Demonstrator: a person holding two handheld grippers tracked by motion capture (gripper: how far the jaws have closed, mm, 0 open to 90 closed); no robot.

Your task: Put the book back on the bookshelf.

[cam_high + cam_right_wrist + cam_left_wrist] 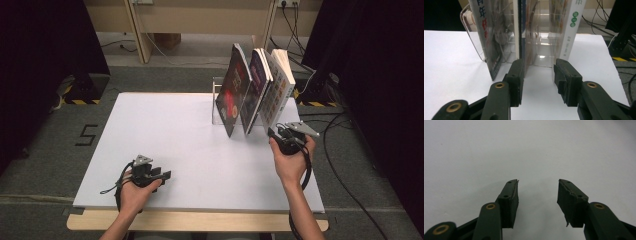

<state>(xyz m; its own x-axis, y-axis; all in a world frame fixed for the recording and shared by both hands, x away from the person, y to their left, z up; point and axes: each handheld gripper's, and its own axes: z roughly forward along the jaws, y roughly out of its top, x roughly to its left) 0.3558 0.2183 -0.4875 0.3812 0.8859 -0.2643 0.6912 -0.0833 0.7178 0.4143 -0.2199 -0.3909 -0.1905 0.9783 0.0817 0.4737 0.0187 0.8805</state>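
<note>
Books (255,92) in clear rack on white table (165,140), grey floor (50,145).

A black figure "5" (88,135) is marked on the grey floor left of the bench. In the right gripper view, the spine of the leftmost book (484,27) carries Chinese characters, "年" in blue readable, with red ones below. The white book (571,30) shows "中" at its top, above green dots; its smaller print is illegible.

Three books (256,90) upright in rack (216,100) at table (165,130) far right — right gripper (278,134) just before them, left gripper (160,175) near-left
</note>
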